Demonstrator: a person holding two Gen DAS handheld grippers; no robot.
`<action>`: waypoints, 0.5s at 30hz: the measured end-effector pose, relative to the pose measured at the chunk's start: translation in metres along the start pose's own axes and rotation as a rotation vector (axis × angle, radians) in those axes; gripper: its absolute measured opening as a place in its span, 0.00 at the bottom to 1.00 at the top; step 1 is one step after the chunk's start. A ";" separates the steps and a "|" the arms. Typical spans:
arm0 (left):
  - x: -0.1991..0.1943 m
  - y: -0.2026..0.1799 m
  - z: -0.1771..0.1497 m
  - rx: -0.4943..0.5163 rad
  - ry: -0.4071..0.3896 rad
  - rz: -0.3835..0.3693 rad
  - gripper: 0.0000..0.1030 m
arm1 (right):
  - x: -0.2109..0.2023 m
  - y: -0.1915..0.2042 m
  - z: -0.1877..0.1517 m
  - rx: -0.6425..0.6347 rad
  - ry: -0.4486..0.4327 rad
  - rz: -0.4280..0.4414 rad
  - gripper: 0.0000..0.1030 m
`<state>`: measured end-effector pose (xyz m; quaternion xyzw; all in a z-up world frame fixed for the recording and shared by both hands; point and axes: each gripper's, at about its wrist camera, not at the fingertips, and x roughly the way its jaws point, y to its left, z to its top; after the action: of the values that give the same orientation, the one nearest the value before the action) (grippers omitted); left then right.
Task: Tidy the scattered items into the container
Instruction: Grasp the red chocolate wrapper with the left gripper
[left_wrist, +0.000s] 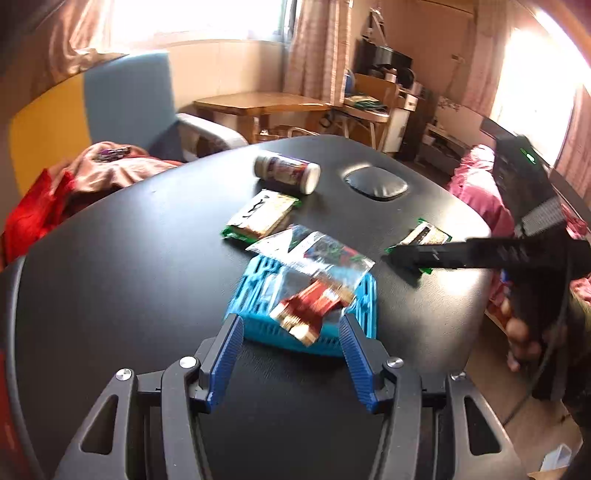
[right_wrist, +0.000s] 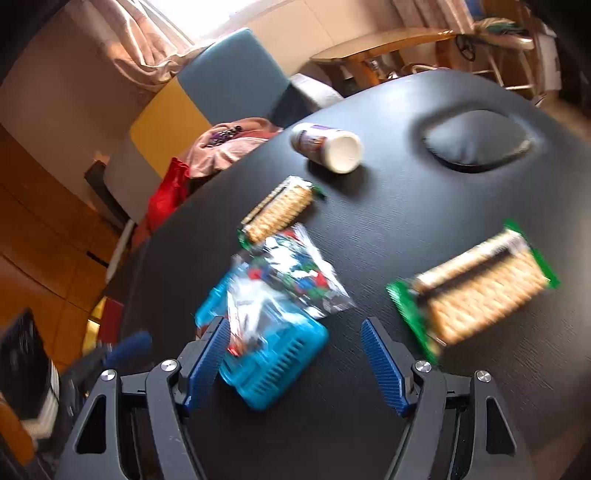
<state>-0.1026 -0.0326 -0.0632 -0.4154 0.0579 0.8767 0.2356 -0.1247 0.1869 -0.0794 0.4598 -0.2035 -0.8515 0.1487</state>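
Observation:
A blue slatted basket (left_wrist: 258, 325) (right_wrist: 280, 373) stands on the black table (left_wrist: 110, 280). A clear bag of coloured bits (left_wrist: 314, 253) (right_wrist: 295, 273) lies across it, and a red and gold packet (left_wrist: 312, 308) sticks out of it. One green cracker pack (left_wrist: 260, 214) (right_wrist: 277, 210) lies behind the basket, another (left_wrist: 424, 236) (right_wrist: 476, 291) to its right. A white-capped bottle (left_wrist: 288, 173) (right_wrist: 328, 146) lies on its side further back. My left gripper (left_wrist: 291, 328) is open just before the basket. My right gripper (right_wrist: 293, 332) (left_wrist: 399, 256) is open, over the right cracker pack in the left wrist view.
A padded oval dip (left_wrist: 375, 182) (right_wrist: 478, 142) is set in the table's far side. A blue and yellow armchair (left_wrist: 122, 107) with pink and red cloth (left_wrist: 92, 173) stands left of the table. A wooden table (left_wrist: 258, 103) and shelves stand behind.

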 end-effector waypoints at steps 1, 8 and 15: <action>0.004 -0.002 0.004 0.017 0.006 -0.014 0.54 | -0.005 -0.003 -0.002 0.001 -0.005 -0.011 0.72; 0.033 -0.016 0.016 0.129 0.065 -0.040 0.54 | -0.021 -0.021 -0.007 0.047 -0.031 -0.037 0.73; 0.051 -0.014 0.013 0.126 0.098 -0.054 0.52 | -0.012 -0.017 -0.013 0.050 -0.009 -0.018 0.73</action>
<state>-0.1329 0.0016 -0.0921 -0.4437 0.1130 0.8432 0.2817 -0.1081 0.2045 -0.0852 0.4614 -0.2212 -0.8495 0.1287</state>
